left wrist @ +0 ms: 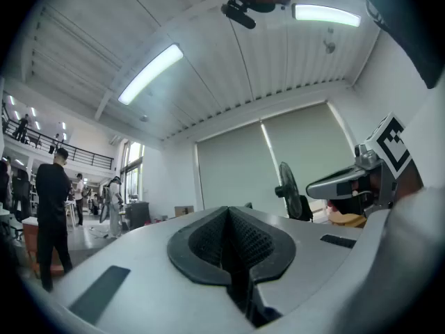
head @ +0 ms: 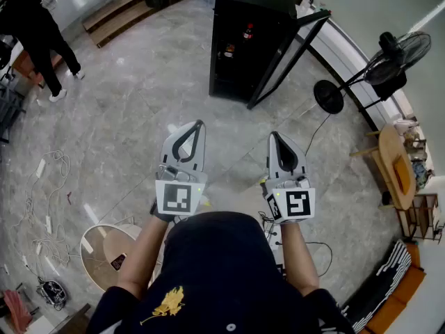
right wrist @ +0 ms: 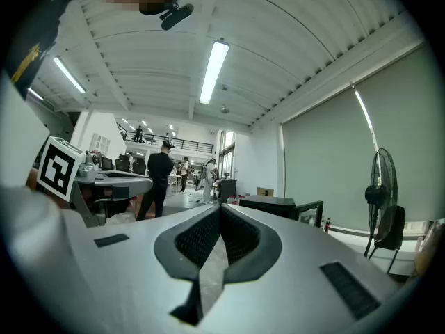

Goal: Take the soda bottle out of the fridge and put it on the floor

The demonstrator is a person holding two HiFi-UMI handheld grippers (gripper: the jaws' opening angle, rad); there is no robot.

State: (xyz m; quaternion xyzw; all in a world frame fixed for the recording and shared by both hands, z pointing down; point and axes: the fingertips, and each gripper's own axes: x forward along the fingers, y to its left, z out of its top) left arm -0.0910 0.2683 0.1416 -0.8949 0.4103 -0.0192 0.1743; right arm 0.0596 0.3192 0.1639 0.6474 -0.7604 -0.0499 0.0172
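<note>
A black fridge stands on the grey floor ahead, its glass door swung open to the right. Inside it, on an upper shelf, is a dark soda bottle with a red cap. Both grippers are held side by side at waist height, well short of the fridge and pointing towards it. My left gripper is shut, its tips meeting with nothing between them. My right gripper is likewise shut and empty. In the right gripper view the fridge shows beyond the jaws.
A standing fan with a round base is right of the fridge door. A round wooden table stands at the right edge. A person in black walks at far left. Cables lie on the floor at left, by a small round stool.
</note>
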